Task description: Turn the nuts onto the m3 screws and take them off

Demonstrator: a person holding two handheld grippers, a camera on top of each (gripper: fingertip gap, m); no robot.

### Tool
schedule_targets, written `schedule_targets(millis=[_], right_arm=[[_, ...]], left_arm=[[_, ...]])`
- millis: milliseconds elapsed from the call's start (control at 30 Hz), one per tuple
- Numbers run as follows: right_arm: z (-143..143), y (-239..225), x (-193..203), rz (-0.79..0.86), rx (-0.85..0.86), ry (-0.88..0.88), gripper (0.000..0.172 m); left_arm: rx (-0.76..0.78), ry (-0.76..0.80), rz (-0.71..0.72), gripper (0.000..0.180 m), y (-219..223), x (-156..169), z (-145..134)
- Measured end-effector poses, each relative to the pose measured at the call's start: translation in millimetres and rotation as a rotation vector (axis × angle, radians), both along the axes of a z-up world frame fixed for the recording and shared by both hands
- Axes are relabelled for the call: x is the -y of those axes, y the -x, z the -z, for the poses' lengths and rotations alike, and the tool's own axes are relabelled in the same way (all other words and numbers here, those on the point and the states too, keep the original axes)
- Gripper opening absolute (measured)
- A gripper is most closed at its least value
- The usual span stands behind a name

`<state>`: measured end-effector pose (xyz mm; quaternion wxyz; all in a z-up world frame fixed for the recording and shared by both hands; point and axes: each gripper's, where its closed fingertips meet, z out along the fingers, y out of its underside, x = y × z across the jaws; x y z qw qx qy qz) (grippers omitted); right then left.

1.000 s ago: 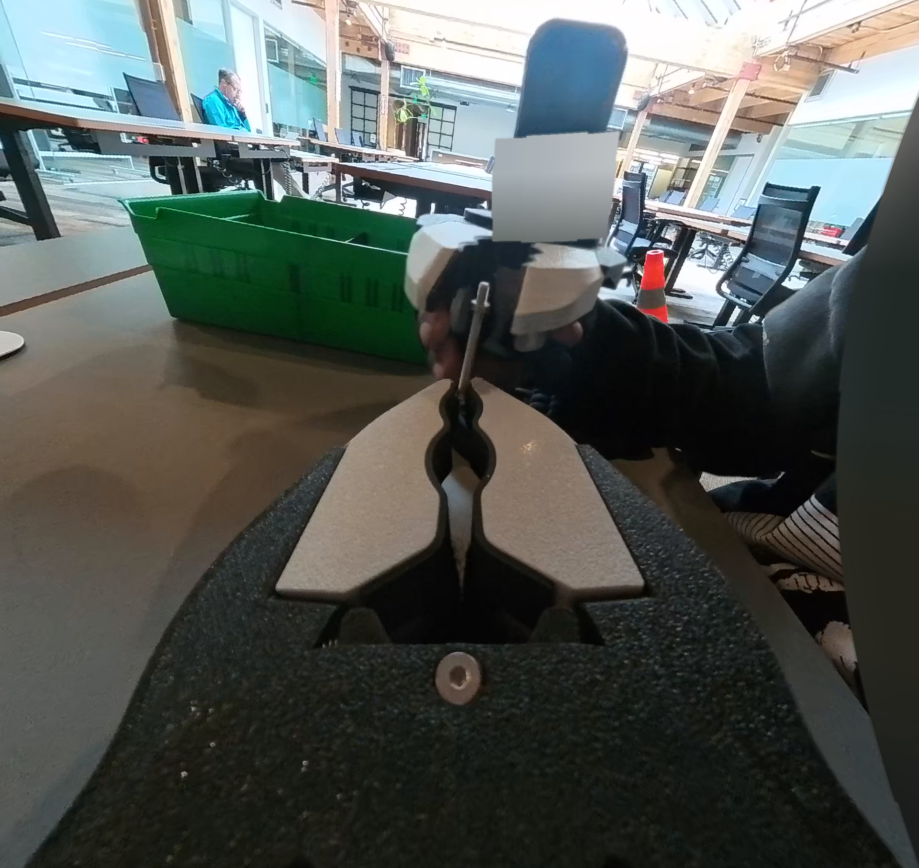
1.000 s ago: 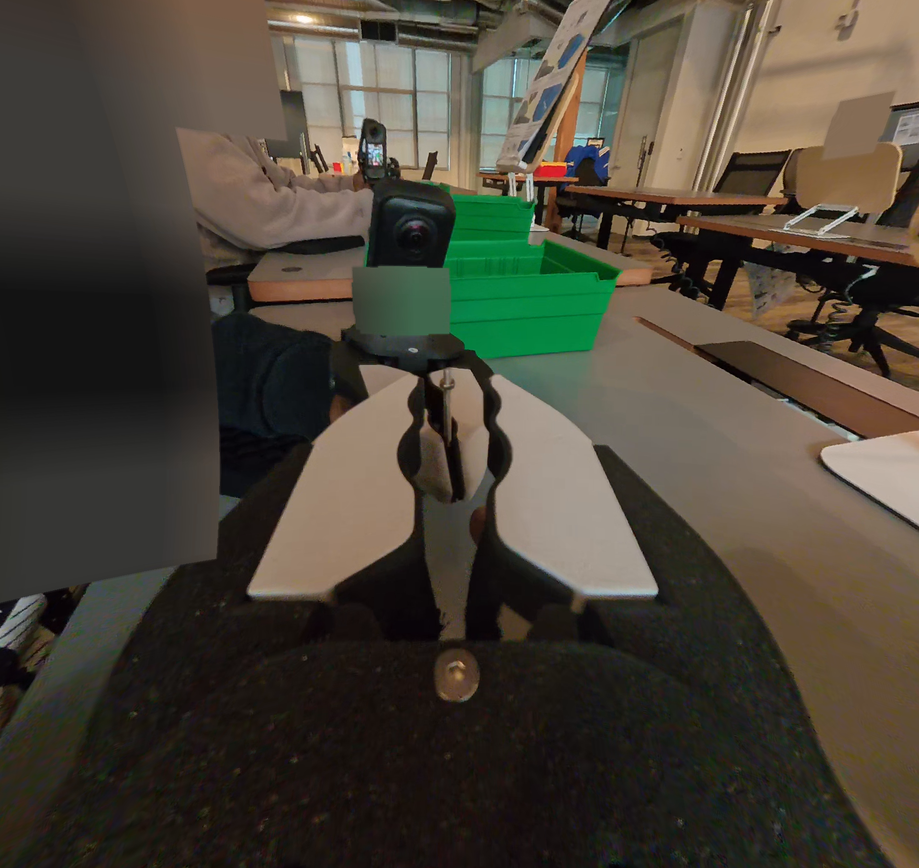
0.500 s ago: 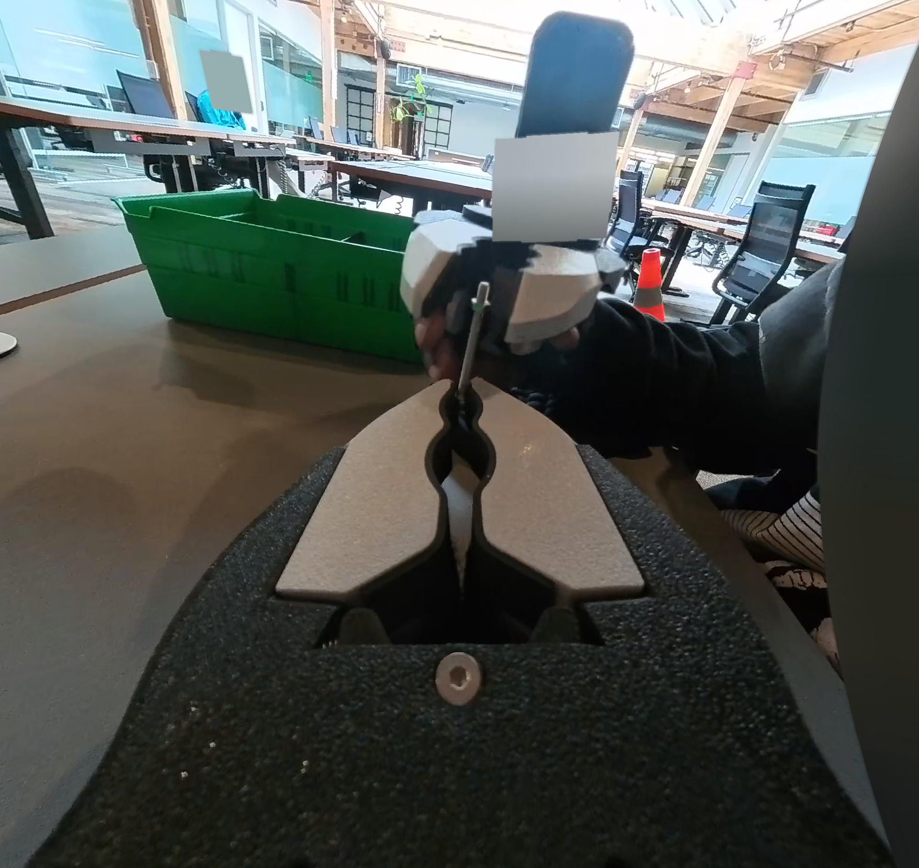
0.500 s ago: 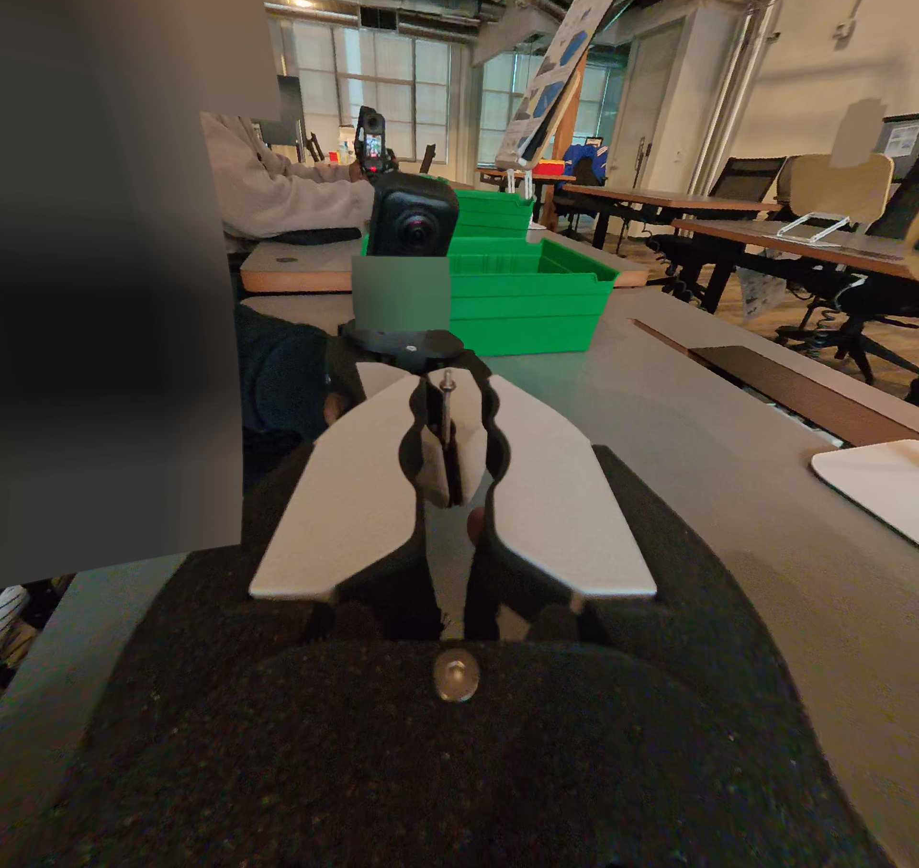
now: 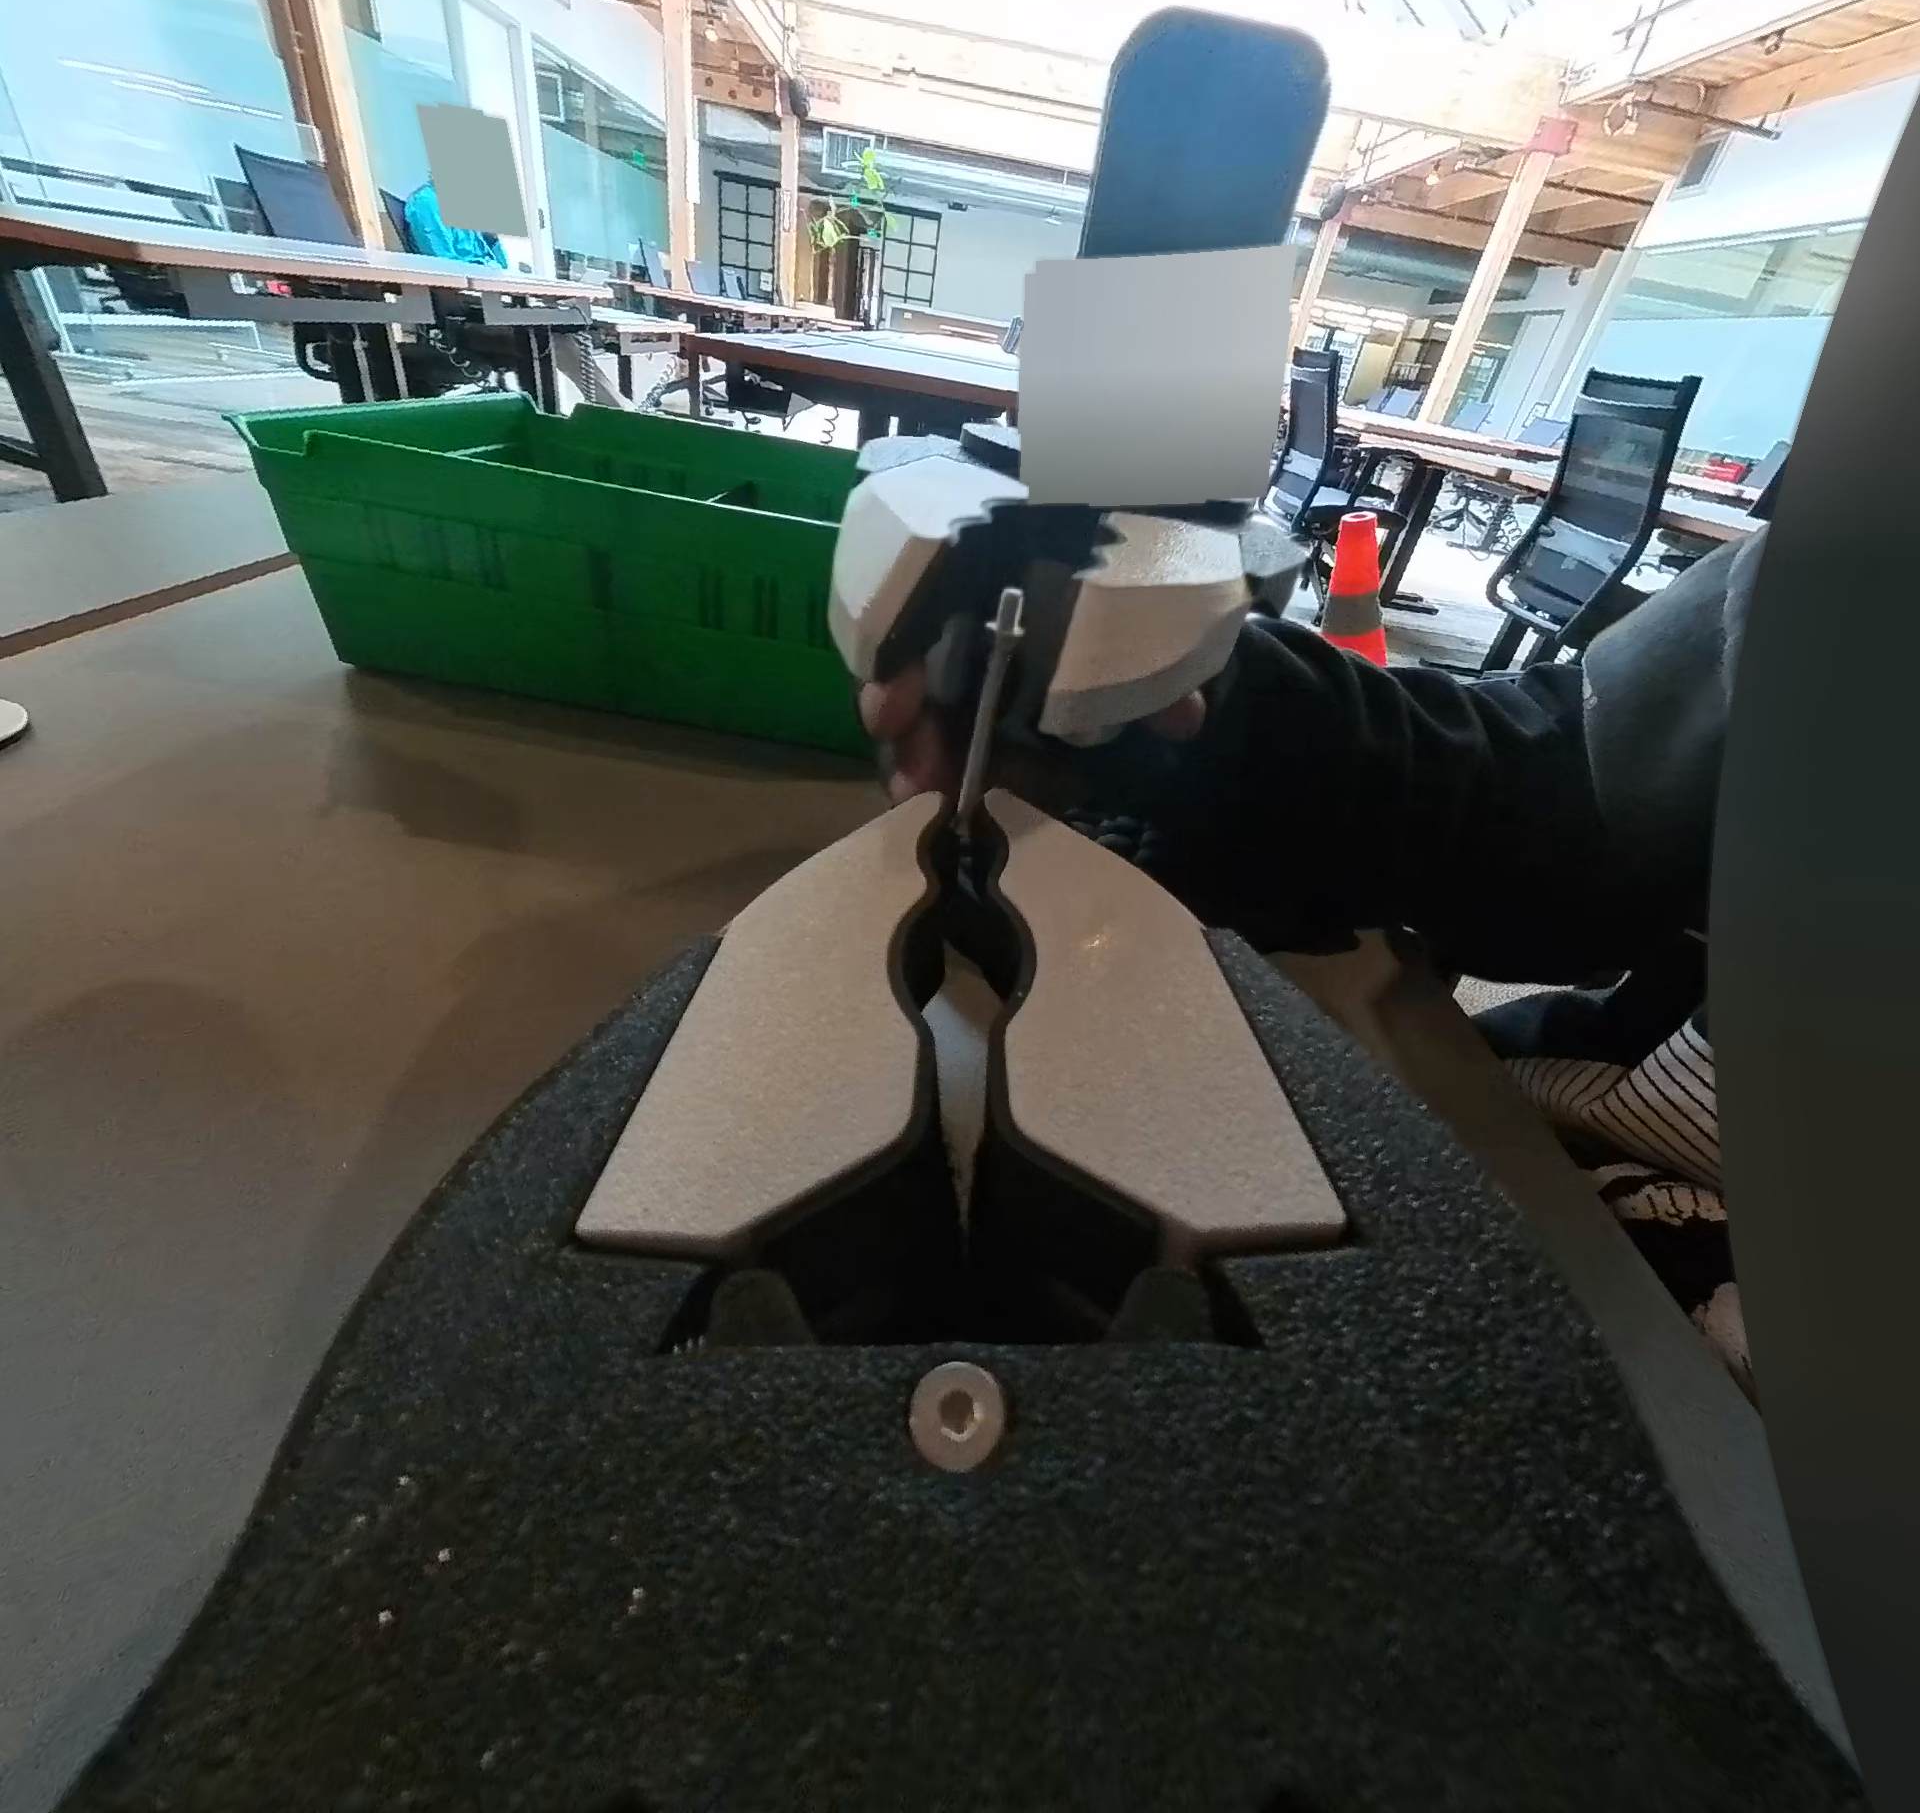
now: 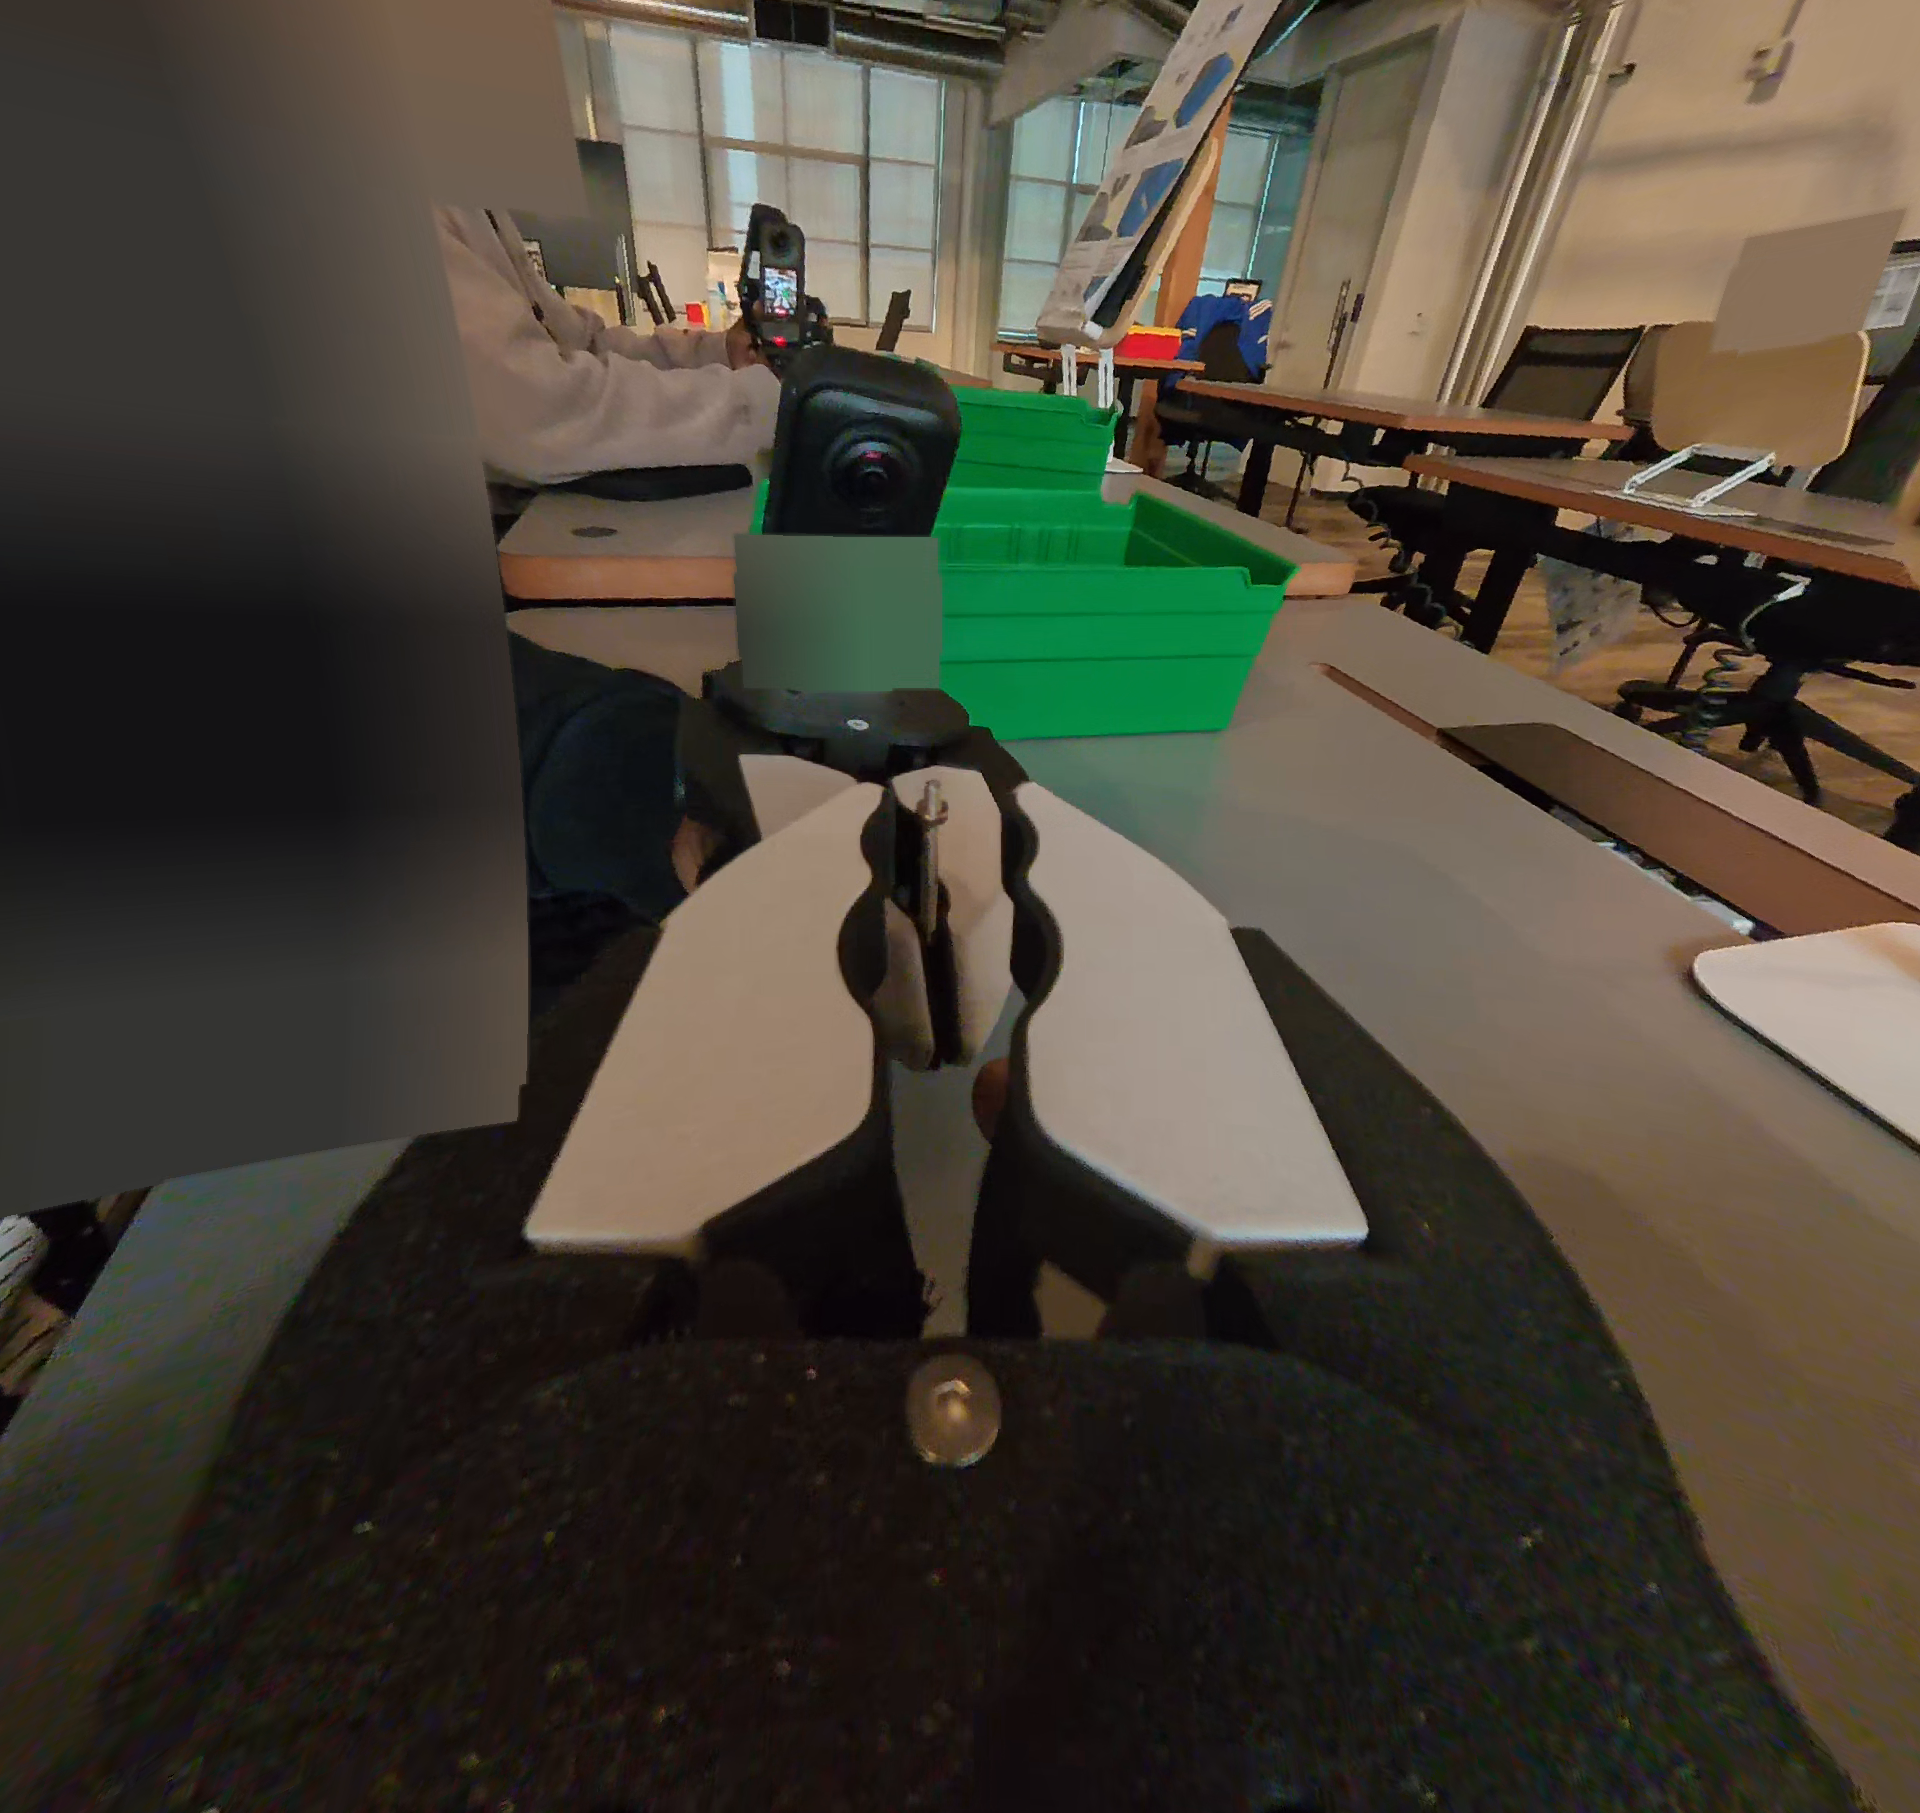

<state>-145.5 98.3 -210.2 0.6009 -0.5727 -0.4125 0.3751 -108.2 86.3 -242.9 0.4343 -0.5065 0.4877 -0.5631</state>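
Pale grey tongs (image 5: 961, 813) on pebbled black bodies, silver screw, black sleeve (image 5: 1403, 776)

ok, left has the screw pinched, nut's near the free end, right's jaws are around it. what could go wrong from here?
1. The left gripper holds the screw only at its very tip, so turning the nut could tilt or twist it loose.
2. The right gripper stands open around the nut; closing off-centre might bend the screw aside.
3. The nut sits near the free end; unscrewed, it could drop onto the table.
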Motion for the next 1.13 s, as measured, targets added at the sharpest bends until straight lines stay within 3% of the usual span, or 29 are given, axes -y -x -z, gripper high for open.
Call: schedule_targets(millis=[200, 1133], right_arm=[[-1.2, -13.5, -1.3, 0.018, -0.027, 0.01, 0.012], [-2.8, -15.3, 1.3, 0.001, -0.037, 0.009, 0.014]], left_arm=[[0.008, 0.009, -0.008, 0.001, 1.0, -1.9, -0.9], [0.004, 0.003, -0.004, 0.001, 0.9, -0.7, -0.3]])
